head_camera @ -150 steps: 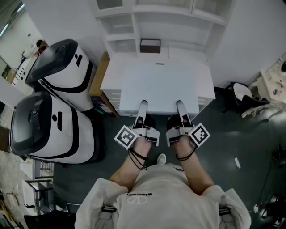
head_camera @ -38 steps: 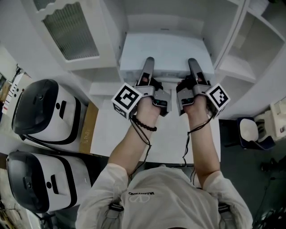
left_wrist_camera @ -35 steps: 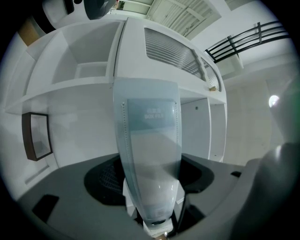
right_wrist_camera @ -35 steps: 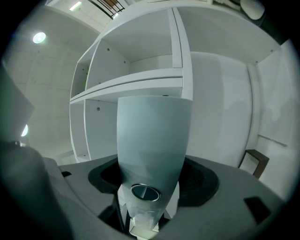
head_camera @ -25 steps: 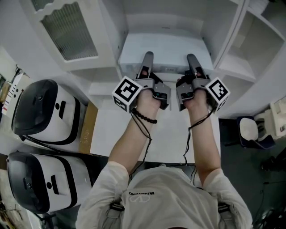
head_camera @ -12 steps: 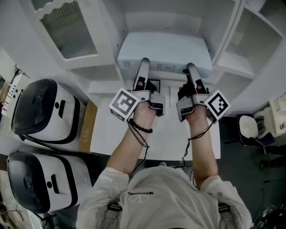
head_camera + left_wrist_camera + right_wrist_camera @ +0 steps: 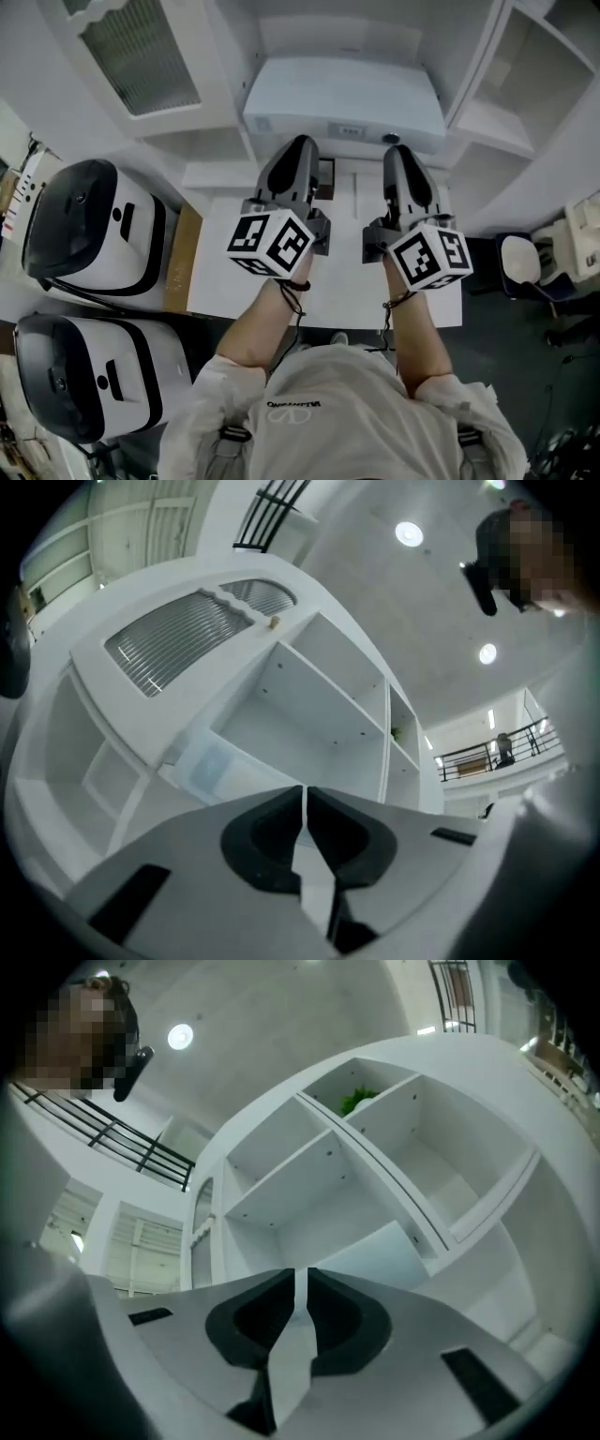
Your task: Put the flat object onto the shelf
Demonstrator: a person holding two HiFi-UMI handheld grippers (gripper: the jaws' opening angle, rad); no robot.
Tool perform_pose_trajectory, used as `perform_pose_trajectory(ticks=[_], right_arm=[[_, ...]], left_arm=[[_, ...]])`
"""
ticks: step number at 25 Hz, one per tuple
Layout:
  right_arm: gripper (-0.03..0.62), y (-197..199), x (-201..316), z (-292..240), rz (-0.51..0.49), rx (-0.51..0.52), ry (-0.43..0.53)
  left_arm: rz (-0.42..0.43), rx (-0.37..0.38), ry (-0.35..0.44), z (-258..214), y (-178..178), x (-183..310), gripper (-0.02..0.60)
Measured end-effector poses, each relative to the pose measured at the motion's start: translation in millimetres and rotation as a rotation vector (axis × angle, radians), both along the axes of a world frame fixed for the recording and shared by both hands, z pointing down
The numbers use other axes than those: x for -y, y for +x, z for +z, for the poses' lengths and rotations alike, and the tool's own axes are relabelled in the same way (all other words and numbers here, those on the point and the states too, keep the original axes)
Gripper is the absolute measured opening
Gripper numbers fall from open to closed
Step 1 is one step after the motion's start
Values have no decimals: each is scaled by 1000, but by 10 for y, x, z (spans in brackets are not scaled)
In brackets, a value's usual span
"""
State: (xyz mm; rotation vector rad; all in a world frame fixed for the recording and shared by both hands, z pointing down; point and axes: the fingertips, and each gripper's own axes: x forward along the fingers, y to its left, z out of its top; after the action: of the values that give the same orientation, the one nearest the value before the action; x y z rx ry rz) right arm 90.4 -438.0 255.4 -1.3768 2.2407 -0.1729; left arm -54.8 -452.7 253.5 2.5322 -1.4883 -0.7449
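View from above a person standing at a white bench [image 7: 342,281] in front of a white shelving unit [image 7: 487,124]. The wide, flat, pale white rectangular panel [image 7: 342,94] lies level on a shelf in the middle compartment, just above and beyond the two tools. It appears to rest there on its own, with neither tool touching it.

The left tool [image 7: 297,150] and the right tool [image 7: 404,155] are held side by side, each by one hand, near the panel's front edge but apart from it. Both point slightly upward toward the shelves. Their marker cubes face the camera.

In the left gripper view, the left tool [image 7: 305,799] has its jaws drawn almost together, with only a thin slit between them. Nothing is in that slit, and the pale panel [image 7: 208,766] shows beyond on its shelf. In the right gripper view, the right tool [image 7: 302,1283] looks the same, empty with a narrow gap, and the panel [image 7: 384,1246] lies ahead. Both pairs of jaws have just been closing on nothing.

This reads as a letting go. The panel sits flat, so the shelf bears its weight, and the tools are held clear so as not to nudge it. The placing seems done.

Two large rounded white and black machines [image 7: 89,220] stand to the left.
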Motion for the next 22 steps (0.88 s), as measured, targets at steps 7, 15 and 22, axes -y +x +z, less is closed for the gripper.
perform_pose_trajectory(ticks=[7, 15, 22], right_arm=[[11, 16, 366, 50, 34, -5, -107], [11, 52, 686, 8, 43, -1, -145], [11, 80, 941, 9, 26, 30, -171]], left_arm=[[-15, 66, -38, 61, 116, 279, 5], [-26, 48, -64, 55, 128, 616, 5], [-22, 25, -90, 60, 149, 849, 5]])
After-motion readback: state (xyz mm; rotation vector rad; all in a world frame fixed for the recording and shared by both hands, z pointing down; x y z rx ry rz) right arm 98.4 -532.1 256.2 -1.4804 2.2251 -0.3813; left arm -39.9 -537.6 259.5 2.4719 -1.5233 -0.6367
